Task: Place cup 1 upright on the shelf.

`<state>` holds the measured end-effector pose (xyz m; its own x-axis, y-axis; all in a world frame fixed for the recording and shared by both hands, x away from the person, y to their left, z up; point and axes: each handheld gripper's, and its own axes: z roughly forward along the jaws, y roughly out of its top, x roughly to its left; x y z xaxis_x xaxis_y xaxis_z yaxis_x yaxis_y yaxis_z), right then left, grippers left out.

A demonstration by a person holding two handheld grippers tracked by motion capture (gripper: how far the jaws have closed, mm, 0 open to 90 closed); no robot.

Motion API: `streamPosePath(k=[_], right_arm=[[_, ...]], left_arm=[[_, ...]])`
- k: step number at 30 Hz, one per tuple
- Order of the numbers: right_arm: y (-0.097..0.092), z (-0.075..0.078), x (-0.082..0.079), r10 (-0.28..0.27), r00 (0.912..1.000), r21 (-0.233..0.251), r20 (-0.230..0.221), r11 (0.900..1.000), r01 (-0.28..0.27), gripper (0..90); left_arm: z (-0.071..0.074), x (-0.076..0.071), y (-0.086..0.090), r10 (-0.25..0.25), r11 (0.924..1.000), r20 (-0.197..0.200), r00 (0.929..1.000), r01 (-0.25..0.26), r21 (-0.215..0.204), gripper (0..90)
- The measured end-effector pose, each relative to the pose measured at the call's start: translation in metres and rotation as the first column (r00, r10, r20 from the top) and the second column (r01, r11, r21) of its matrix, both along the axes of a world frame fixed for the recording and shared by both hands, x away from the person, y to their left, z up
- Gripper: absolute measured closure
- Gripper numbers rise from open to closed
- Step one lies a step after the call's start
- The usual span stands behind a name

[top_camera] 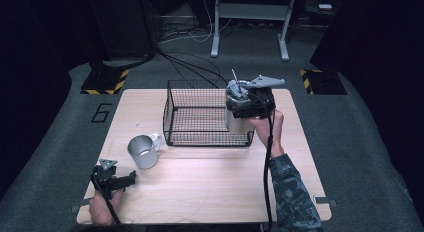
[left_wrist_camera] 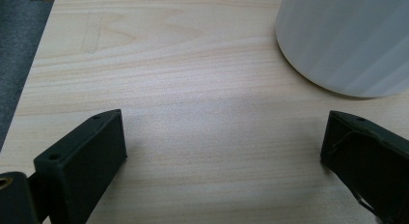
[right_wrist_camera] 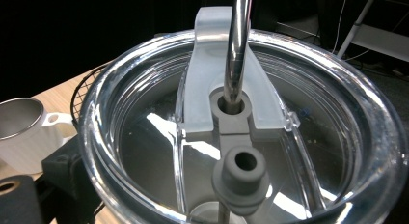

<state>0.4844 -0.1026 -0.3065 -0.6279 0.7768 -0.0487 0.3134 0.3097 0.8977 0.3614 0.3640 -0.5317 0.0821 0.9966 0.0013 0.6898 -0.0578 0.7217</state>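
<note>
The right gripper (top_camera: 239, 109) is clenched around a tumbler (top_camera: 235, 104) and holds it upright above the right front corner of the wire basket (top_camera: 200, 114), whose mesh floor lies bare. A clear lid (right_wrist_camera: 241, 127) closes the tumbler, and a metal straw (right_wrist_camera: 239, 40) stands through a grey grommet in the lid's middle. The right gripper view looks straight down onto that lid: a frosted slider, a second grey plug nearer the camera, and glints on the transparent plastic, with what lies beneath too reflective to make out. The high view gives instead the tumbler's place over the basket and the straw tilting up to the left.

On the wooden worktop (top_camera: 210, 182), a white mug (top_camera: 143, 151) with a metal-lined inside stands upright, just left of the basket's front, handle towards the basket; it looks empty. The left gripper (top_camera: 131, 178) rests near the front left edge, released, its jaws spread wide. In the left gripper view, the mug's ribbed white wall (left_wrist_camera: 347, 40) rises just beyond the jaws, apart from them.
</note>
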Motion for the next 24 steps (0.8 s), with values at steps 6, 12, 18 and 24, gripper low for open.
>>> streamPosePath(k=[6, 12, 18, 24], right_arm=[[0.002, 0.000, 0.006, -0.005, 1.0000, -0.007, 0.004, 1.0000, 0.005, 3.3], [0.005, 0.000, 0.012, -0.007, 1.0000, -0.009, -0.002, 0.9999, 0.007, 3.3], [0.009, -0.001, 0.019, -0.011, 0.9999, -0.021, 0.000, 0.9997, 0.011, 3.3], [0.012, -0.004, 0.025, -0.023, 0.9995, -0.021, -0.021, 0.9995, 0.023, 3.3]], left_arm=[[0.000, 0.000, 0.000, 0.000, 1.0000, 0.000, 1.0000, 0.000, 0.000, 1.9], [0.000, 0.000, 0.000, 0.000, 1.0000, 0.001, 1.0000, 0.000, 0.000, 1.9], [0.000, 0.000, 0.000, 0.000, 1.0000, 0.002, 1.0000, 0.000, 0.000, 1.9], [0.000, 0.000, 0.000, 0.000, 1.0000, 0.000, 1.0000, 0.000, 0.000, 1.9]])
